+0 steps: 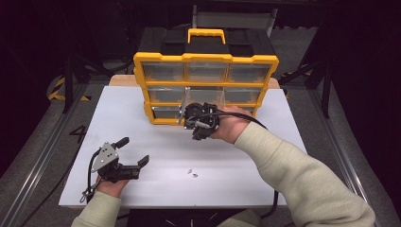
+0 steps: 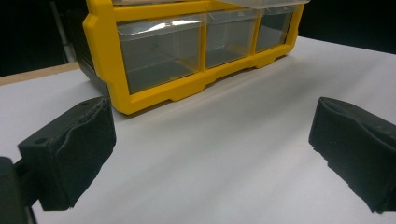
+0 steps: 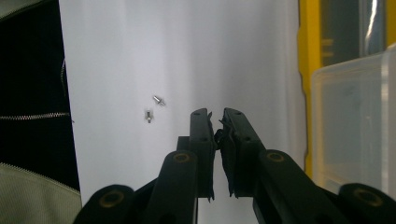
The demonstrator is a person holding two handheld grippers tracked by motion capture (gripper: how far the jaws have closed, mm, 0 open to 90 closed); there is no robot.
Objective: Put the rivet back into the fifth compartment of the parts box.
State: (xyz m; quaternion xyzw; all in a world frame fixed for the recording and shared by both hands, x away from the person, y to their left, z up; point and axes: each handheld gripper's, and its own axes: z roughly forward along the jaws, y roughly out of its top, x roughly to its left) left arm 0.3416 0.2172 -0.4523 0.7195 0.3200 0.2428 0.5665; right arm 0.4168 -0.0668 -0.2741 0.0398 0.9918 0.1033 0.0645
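Right gripper (image 1: pixel 197 128) by the yellow organizer (image 1: pixel 205 85), fingers pinched together on nothing, likely fresh from a drawer. Left gripper (image 1: pixel 131 152) rests on the worktop (image 1: pixel 265 165), fingers wide, probably ready for the two screws (image 1: pixel 192 173).

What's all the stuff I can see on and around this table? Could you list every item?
Organiser box: one, yellow frame with black top and yellow handle, clear drawers, at the far side of the table.
Pulled-out drawer: one, clear, beside the right gripper.
Screws: two, small and silvery, loose on the table near its front edge.
Table: one, white top.
Left gripper: one, black with a grey plate, front left, jaws wide apart and empty.
Right gripper: one, black, in front of the box, jaws together.
Sleeves: two, pale, coming in from the bottom.
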